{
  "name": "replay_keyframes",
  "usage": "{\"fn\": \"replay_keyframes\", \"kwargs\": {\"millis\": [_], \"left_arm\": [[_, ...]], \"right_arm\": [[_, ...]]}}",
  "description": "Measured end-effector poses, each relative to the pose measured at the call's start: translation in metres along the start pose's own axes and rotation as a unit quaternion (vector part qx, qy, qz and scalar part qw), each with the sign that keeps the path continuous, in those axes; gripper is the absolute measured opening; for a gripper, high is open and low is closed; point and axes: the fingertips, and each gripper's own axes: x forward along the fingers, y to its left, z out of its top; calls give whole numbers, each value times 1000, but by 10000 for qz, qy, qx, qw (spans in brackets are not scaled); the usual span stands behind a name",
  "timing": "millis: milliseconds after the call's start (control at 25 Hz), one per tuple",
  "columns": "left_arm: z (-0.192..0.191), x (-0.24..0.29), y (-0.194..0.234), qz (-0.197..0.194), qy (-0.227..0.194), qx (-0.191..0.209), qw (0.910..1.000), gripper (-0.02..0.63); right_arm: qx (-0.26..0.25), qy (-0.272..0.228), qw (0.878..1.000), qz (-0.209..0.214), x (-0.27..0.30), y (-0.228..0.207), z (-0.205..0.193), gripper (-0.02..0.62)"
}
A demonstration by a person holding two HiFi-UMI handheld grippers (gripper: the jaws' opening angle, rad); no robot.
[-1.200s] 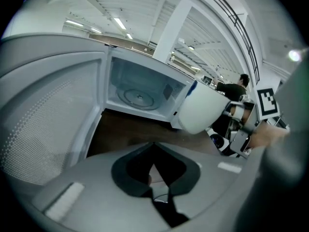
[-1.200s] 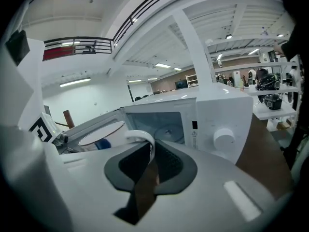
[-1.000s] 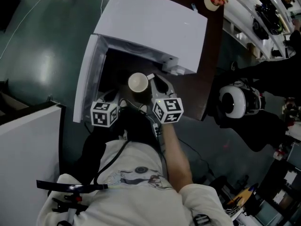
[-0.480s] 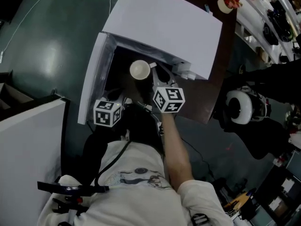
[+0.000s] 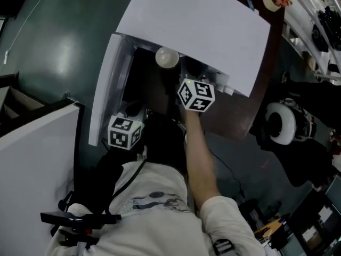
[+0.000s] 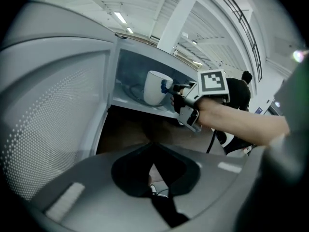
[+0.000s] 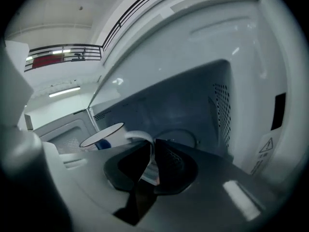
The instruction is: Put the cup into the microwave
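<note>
My R gripper: jaws are closing tight on the cup's handle. The cup is being held upright just inside the microwave mouth, top centre of head view. My L gripper, lower centre: jaws are sitting together, gripping nothing, beside the open door at frame left.

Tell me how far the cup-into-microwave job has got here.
Done: the white microwave has its door open. In hand: the right gripper, shut on the handle of the white ceramic cup, holds it at the cavity mouth. Remaining: place it inside and release.
</note>
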Motion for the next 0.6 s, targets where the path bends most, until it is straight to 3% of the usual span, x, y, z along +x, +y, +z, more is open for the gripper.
{"fn": "replay_keyframes", "kwargs": {"millis": [600], "left_arm": [[-10,0,2,57,150,18,9999,0]], "right_arm": [[344,-401,9963,-677,41,-35,8,35]]}}
